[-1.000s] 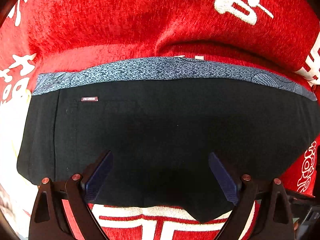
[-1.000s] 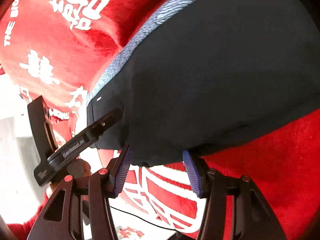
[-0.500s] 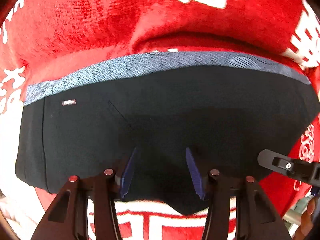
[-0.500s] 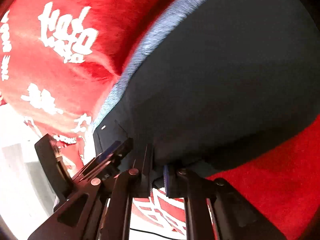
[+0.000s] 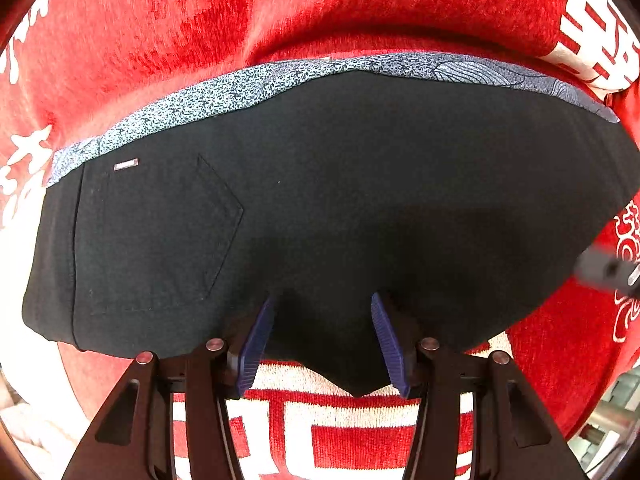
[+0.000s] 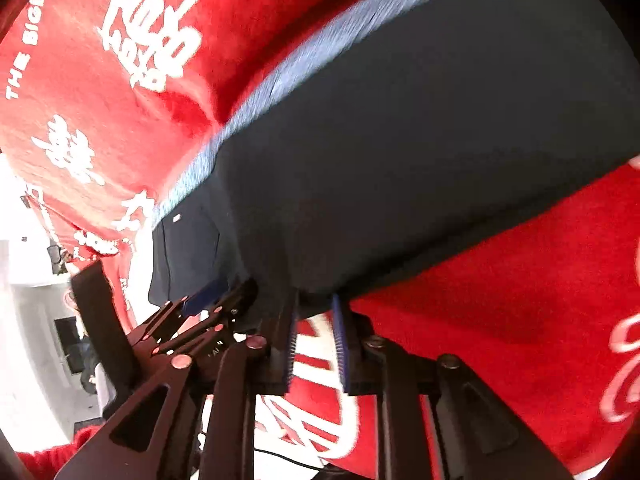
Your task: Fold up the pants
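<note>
Dark navy pants (image 5: pixel 340 200), folded, lie on a red blanket, with a grey patterned waistband (image 5: pixel 240 88) at the far edge and a back pocket at left. My left gripper (image 5: pixel 322 340) is open, its blue pads straddling the near hem. In the right wrist view the pants (image 6: pixel 420 140) fill the upper right. My right gripper (image 6: pixel 314 340) is open by a narrow gap at the near edge of the cloth. The left gripper (image 6: pixel 208 300) shows beside it at left.
The red blanket (image 5: pixel 200 20) with white lettering covers the whole surface under the pants. A white floor and some dark objects (image 6: pixel 40 320) show past the blanket's left edge. The right gripper's blurred tip (image 5: pixel 608 268) shows at the right edge.
The right gripper shut half a second ago and now stands slightly open. The left gripper narrowed from wide open, then widened a little. The pocket has come into view.
</note>
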Available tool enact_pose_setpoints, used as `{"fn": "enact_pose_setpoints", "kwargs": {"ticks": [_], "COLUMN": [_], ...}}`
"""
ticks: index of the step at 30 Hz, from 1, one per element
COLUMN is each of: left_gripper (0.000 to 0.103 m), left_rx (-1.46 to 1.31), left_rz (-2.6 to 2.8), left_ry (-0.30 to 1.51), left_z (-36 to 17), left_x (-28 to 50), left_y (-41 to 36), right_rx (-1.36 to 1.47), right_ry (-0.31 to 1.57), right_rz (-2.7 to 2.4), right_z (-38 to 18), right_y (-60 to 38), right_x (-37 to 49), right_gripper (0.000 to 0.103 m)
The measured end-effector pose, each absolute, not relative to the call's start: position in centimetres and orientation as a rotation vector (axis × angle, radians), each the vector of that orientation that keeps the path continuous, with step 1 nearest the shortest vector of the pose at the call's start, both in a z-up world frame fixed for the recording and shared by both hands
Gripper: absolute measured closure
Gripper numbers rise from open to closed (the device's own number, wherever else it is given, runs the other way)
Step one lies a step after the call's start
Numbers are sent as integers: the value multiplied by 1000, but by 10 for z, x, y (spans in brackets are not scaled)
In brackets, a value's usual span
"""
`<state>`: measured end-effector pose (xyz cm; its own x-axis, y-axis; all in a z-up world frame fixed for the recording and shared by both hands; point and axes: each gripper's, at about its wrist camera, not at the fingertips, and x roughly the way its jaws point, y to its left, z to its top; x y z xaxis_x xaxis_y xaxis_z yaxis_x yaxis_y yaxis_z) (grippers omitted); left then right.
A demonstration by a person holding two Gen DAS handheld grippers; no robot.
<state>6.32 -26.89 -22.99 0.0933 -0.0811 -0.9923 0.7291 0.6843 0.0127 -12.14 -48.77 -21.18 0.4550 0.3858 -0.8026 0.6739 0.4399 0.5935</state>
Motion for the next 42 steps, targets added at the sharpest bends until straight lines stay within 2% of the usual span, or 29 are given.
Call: {"fn": "enact_pose_setpoints", "kwargs": {"ticks": [1, 3, 11, 13, 14, 15, 21, 24, 26, 28, 29, 30, 36, 42], "left_gripper": [50, 50, 50, 50, 50, 50, 50, 50, 50, 50, 50, 50, 50, 50], "left_rx": [605, 611, 629, 639, 641, 642, 639, 634, 632, 632, 633, 633, 641, 635], "left_rz": [-651, -643, -626, -626, -625, -624, -625, -625, -621, -614, -611, -608, -591, -578], "left_ry": [1349, 1342, 1340, 1337, 1337, 1339, 1343, 1344, 1346, 1349, 1351, 1352, 1360, 1364], "left_z": [-230, -233, -232, -233, -232, -231, -226, -227, -228, -229, -230, -232, -233, -230], "left_x": [62, 59, 54, 52, 51, 50, 53, 55, 56, 56, 57, 58, 59, 58], "left_y": [-270, -273, -280, -282, -284, -286, -281, -282, -282, -282, -283, -283, -290, -290], "right_rx": [1149, 1148, 1364, 1377, 1370, 1357, 1286, 1226, 1132, 1048, 1017, 989, 774, 921], "right_ry": [1133, 1108, 1013, 989, 984, 981, 1026, 1060, 1062, 1042, 1049, 1064, 1225, 1160], "right_rz": [-274, -337, -526, -533, -539, -553, -640, -672, -705, -722, -731, -738, -846, -974], "right_z": [-205, -198, -220, -222, -220, -220, -217, -206, -188, -172, -169, -168, -192, -199], "right_y": [-501, -523, -592, -596, -598, -597, -602, -602, -606, -616, -623, -630, -688, -726], "right_x": [-131, -146, -201, -201, -200, -197, -213, -218, -218, -215, -212, -209, -201, -253], "right_gripper": [74, 58, 58, 65, 80, 91, 92, 81, 79, 67, 54, 51, 53, 54]}}
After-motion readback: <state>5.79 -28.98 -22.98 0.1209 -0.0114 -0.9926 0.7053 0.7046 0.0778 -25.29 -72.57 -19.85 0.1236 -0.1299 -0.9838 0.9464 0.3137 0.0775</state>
